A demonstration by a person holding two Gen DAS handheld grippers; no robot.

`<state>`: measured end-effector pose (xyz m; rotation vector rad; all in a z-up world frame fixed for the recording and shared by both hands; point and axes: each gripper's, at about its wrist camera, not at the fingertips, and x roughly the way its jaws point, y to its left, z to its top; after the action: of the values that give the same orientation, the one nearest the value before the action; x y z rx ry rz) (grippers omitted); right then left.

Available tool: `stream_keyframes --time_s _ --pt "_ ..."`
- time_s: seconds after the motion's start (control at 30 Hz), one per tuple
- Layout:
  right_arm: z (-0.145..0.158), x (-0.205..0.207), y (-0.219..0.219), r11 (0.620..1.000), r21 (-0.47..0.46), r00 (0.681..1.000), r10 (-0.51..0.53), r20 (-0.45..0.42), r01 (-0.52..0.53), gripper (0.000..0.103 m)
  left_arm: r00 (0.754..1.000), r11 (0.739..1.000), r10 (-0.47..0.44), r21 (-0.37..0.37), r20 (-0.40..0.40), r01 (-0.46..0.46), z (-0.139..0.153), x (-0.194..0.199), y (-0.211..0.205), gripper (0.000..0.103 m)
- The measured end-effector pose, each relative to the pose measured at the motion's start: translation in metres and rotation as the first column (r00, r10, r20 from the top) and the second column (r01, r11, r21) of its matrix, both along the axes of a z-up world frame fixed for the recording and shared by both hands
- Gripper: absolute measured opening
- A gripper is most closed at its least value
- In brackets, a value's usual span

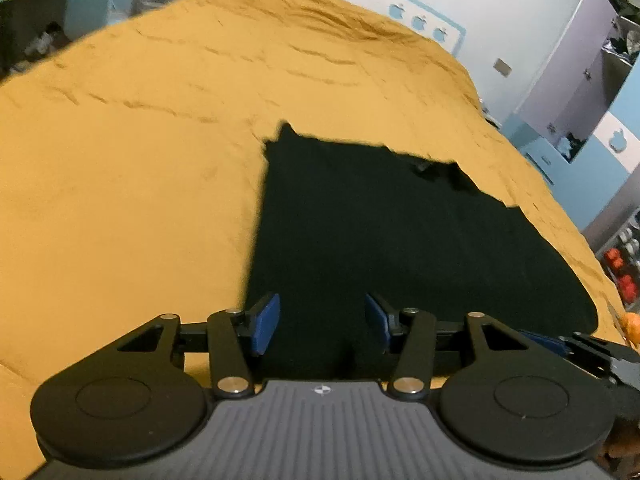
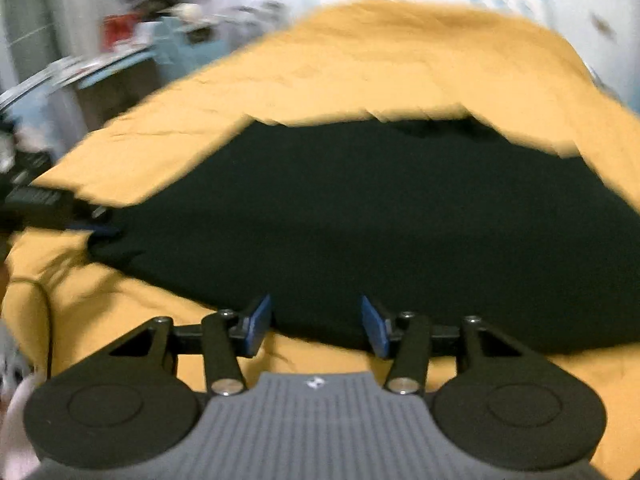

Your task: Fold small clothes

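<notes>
Both the left tool (image 1: 322,326) and right tool (image 2: 316,326) tilt downward, jaws parted, gripping nothing.

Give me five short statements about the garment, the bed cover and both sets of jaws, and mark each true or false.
1. The dark garment lies spread on a mustard-yellow bed cover. True.
2. The left gripper has its jaws clamped on a fold of cloth. False: the jaws stand apart with nothing pinched between them.
3. The right gripper has open jaws at the garment's near edge. True.
4. The garment is white. False: it is black or very dark.
5. A second garment lies on the bed cover beside the first. False: only one garment shows.
</notes>
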<state>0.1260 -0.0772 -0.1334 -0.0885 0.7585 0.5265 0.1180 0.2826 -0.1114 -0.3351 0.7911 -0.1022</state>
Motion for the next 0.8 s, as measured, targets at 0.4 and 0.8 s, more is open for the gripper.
stream_keyframes --time_s 0.4,0.8 --pt "-0.016 -0.029 0.123 0.909 -0.222 0.915 0.385 0.123 -0.353 0.047 0.997 0.996 0.063 -0.057 -0.053 -0.066 0.001 0.015 0.059 0.061" --pt "-0.036 -0.011 0.199 0.9 -0.315 0.908 0.372 0.193 -0.301 0.05 0.999 0.964 -0.005 -0.267 -0.036 -0.005 -0.017 0.09 0.08 0.061"
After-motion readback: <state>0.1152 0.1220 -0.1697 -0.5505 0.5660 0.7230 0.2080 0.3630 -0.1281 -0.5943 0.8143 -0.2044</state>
